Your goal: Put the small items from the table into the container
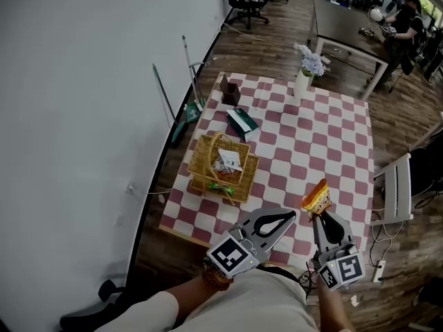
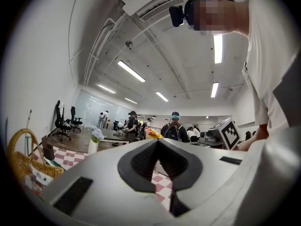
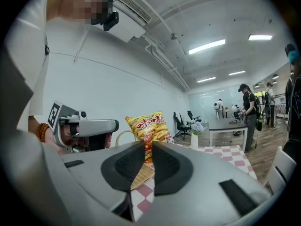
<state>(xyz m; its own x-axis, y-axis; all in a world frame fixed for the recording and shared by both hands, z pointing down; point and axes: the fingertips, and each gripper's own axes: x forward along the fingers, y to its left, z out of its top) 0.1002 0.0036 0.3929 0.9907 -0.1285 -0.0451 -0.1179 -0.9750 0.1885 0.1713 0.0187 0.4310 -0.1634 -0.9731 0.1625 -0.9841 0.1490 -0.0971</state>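
A wicker basket [image 1: 208,151] with a handle stands at the left side of the pink-and-white checked table [image 1: 311,137]; a few small packets lie in it. My right gripper [image 1: 317,215] is raised over the table's near edge, shut on the lower end of a yellow-orange snack bag [image 1: 316,197]. In the right gripper view the bag [image 3: 146,126] stands upright, pinched between the jaws of the right gripper [image 3: 146,145]. My left gripper [image 1: 293,215] hovers just left of it, shut and empty, its tips meeting [image 2: 157,141]. The basket [image 2: 21,164] shows at the far left of the left gripper view.
A green box [image 1: 242,123] and a small brown box [image 1: 230,90] lie beyond the basket. A white vase of flowers [image 1: 304,81] stands at the far edge. A white chair [image 1: 398,185] is right of the table, a grey wall left. People work at a dark desk [image 1: 346,23] behind.
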